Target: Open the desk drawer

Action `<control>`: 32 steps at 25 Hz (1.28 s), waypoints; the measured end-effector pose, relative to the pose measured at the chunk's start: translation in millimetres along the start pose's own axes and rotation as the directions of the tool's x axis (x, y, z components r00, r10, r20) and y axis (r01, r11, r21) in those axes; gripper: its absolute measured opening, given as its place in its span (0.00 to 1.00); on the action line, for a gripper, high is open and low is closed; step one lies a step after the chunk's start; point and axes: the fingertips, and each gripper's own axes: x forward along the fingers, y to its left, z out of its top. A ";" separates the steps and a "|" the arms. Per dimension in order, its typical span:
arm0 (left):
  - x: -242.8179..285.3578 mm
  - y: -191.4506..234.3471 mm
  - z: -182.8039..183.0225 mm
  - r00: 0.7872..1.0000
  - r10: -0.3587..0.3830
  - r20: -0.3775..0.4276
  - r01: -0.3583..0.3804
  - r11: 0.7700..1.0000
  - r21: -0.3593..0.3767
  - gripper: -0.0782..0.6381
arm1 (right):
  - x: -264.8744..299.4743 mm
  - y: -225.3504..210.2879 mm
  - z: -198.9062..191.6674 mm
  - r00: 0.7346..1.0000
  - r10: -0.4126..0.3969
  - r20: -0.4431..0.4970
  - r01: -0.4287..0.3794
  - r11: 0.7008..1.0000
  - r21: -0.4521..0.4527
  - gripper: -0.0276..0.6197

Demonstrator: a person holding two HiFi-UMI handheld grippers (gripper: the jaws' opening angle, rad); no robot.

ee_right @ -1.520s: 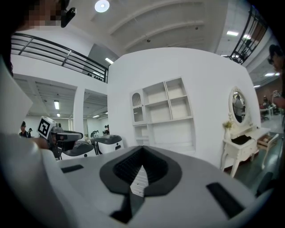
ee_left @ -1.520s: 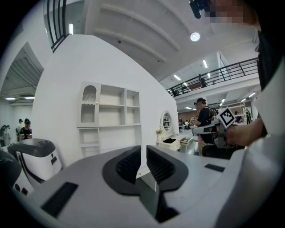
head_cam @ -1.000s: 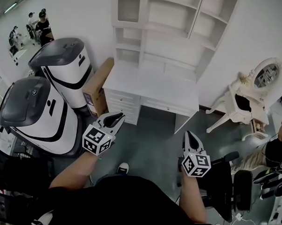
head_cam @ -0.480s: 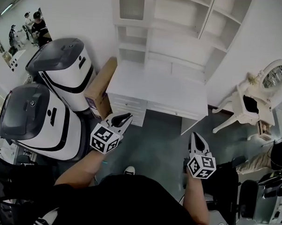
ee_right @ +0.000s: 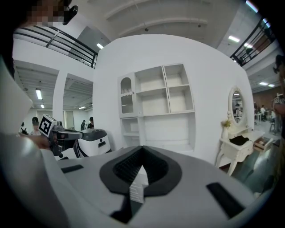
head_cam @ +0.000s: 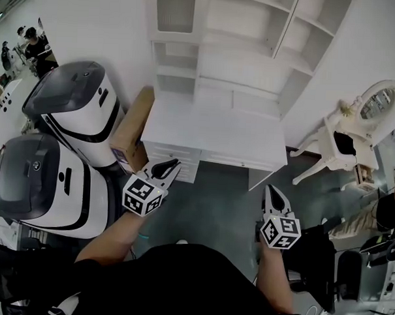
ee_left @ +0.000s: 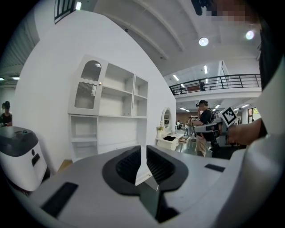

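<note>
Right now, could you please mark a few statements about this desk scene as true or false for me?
1. The drawers of the desk are all shut. True.
2. The right gripper holds a drawer handle. False: its fingers are shut on nothing, short of the desk.
3. A cardboard box stands between the desk and a white machine. True.
4. The vanity table stands beside that machine. False: it stands past the desk's other end, at the head view's right.

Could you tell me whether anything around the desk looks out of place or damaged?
Only a cardboard box looks odd: it stands on edge, tucked between the desk and a white machine. The drawers look shut and straight, and nothing looks spilled or broken.
</note>
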 end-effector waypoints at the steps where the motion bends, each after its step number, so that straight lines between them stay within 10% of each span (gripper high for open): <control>1: 0.8 4.8 0.1 1.000 -0.003 0.001 0.003 1.000 0.001 0.17 | 3.6 2.2 0.6 1.000 -0.003 -0.001 0.003 1.000 -0.001 0.05; 19: 14.4 51.6 4.5 1.000 0.021 0.019 -0.020 1.000 -0.023 0.17 | 51.4 10.9 -4.0 0.999 0.014 -0.039 -0.015 1.000 -0.011 0.05; 32: 88.3 74.5 13.9 0.997 0.069 -0.024 -0.069 0.998 -0.006 0.17 | 121.5 -59.2 -4.8 0.997 0.056 -0.059 -0.055 0.998 0.028 0.05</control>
